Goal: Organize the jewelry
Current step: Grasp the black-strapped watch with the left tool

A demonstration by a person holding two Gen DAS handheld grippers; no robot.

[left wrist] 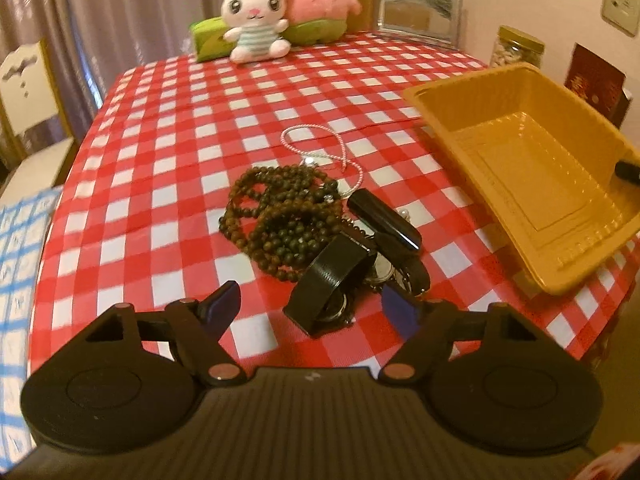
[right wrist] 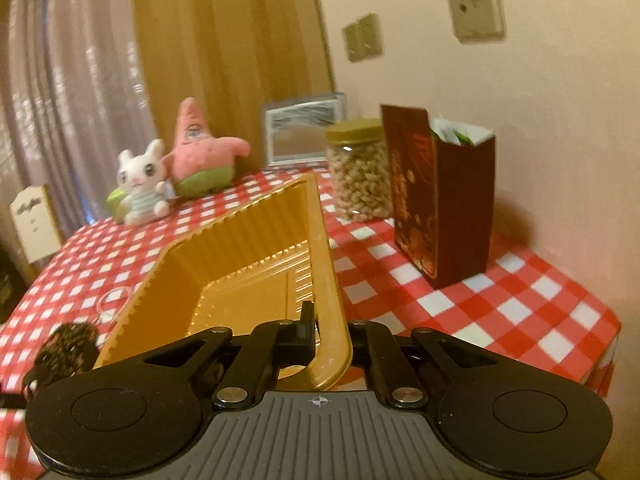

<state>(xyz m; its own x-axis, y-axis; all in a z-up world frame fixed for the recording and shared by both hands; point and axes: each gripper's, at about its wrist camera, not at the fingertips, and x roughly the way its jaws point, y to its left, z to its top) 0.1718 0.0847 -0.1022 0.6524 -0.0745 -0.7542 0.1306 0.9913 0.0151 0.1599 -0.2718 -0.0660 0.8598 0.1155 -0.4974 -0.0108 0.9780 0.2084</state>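
A jewellery pile lies mid-table in the left wrist view: a dark bead necklace (left wrist: pixel 276 216), a black band (left wrist: pixel 332 276), a black watch (left wrist: pixel 384 220) and a pink-white cord (left wrist: pixel 316 148). My left gripper (left wrist: pixel 312 308) stands open just in front of the pile, with the black band lying between its fingertips untouched. The yellow plastic tray (left wrist: pixel 480 108) sits tilted to the right of the pile. My right gripper (right wrist: pixel 328 320) is shut on the tray (right wrist: pixel 256 240) at its near rim, one finger inside and the other hidden behind the wall. The beads (right wrist: pixel 68 344) show at the lower left of that view.
A red-checked cloth (left wrist: pixel 180 160) covers the table. At the back stand a white bunny plush (left wrist: pixel 256 20), a pink starfish plush (left wrist: pixel 316 0) and a picture frame (left wrist: pixel 418 8). A nut jar (right wrist: pixel 360 172) and a dark red box (right wrist: pixel 440 200) stand near the wall. A chair (left wrist: pixel 24 92) is at the left.
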